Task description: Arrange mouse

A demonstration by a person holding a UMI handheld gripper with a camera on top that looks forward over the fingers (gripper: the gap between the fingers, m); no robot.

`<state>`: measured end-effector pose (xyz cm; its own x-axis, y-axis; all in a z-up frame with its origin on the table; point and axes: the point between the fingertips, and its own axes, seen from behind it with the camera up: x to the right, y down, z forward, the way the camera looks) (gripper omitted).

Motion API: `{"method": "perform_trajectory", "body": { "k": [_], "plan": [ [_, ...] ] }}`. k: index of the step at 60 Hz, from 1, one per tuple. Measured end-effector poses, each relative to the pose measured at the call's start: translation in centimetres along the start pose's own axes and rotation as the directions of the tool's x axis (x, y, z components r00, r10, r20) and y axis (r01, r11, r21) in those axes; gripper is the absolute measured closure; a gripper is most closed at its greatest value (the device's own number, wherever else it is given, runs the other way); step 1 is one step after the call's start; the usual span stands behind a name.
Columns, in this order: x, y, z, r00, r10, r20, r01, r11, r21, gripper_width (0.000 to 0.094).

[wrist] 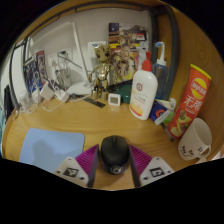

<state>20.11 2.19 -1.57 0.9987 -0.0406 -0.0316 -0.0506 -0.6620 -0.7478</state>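
A black computer mouse (114,152) sits between my gripper's (114,163) two fingers, low over the wooden desk (90,120). Both magenta pads (88,160) press against the mouse's sides, so the gripper is shut on it. I cannot tell whether the mouse rests on the desk or is slightly lifted. A light blue mouse mat (48,148) lies flat on the desk just to the left of the fingers, with nothing on it.
Beyond the fingers to the right stand a white bottle with a red label (143,92), a red and yellow snack can (190,100), a blue box (163,109) and a white cup (196,140). Small gold figurines (100,78) and a white clock (114,99) stand at the desk's back.
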Motion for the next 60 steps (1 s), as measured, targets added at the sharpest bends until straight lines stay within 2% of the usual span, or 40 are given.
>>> {"method": "perform_trajectory", "body": {
  "k": [2,11,16,18,19,28,38,43,48,54,60],
  "plan": [
    [0.0,-0.1,0.1,1.000,0.012,0.003,-0.012,1.000,0.011,0.0452],
    [0.1,-0.1,0.1,1.000,0.006,-0.019,-0.005,0.999,0.039,0.0509],
    [0.0,0.0,0.1,0.999,0.024,-0.022,-0.023,0.999,0.031,0.0619],
    [0.0,0.0,0.0,0.999,0.029,-0.021,-0.029,0.999,0.025,0.0597],
    [0.1,0.0,0.0,0.999,0.026,-0.023,-0.026,0.999,0.024,0.0667],
    [0.3,-0.5,-0.6,0.998,0.037,-0.052,-0.037,0.999,0.009,0.0678],
    [-1.7,-8.7,-6.1,0.997,0.042,-0.070,-0.031,0.989,0.146,0.0679],
    [-4.8,-12.7,-9.3,0.998,0.052,-0.037,-0.043,0.976,0.213,0.0678],
    [-8.8,-14.7,-11.5,0.999,0.049,0.005,-0.048,0.968,0.246,0.0677],
    [-13.7,-14.2,-12.0,0.998,0.024,0.050,-0.036,0.971,0.237,0.0678],
    [-17.9,-10.7,-10.6,0.997,-0.011,0.078,-0.003,0.982,0.186,0.0679]
  ]
}}
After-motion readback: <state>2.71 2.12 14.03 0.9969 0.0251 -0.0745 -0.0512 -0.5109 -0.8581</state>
